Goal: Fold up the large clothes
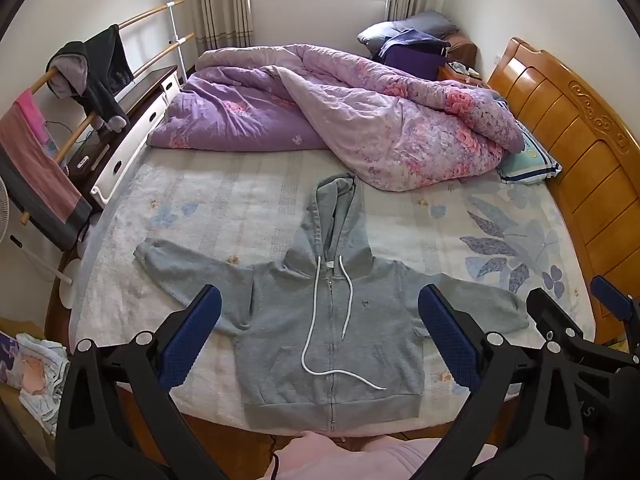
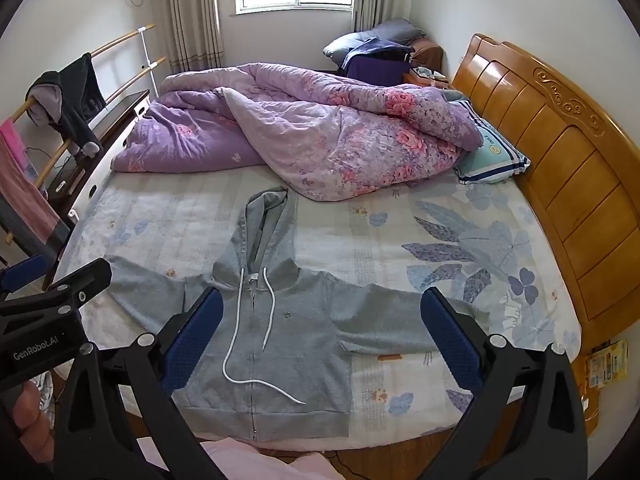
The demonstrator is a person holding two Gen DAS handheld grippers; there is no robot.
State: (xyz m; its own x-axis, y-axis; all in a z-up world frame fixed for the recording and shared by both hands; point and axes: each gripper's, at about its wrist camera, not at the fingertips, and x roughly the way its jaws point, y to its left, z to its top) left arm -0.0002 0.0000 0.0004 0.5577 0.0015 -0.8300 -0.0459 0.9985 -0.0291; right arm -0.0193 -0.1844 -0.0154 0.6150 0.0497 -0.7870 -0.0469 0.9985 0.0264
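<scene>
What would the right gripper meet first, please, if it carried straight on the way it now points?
Probably the grey zip-up hoodie lying flat on the bed: the open right gripper tilts down at its front beside the right sleeve, with nothing visible between, though depth is uncertain.

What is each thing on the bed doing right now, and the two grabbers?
Grey zip-up hoodie: spread flat, zipped, sleeves out, unfolded.
Purple floral quilt: bunched up.
White drawstring: loose across the front.
Left gripper: open, empty.
Right gripper: open, empty.
</scene>
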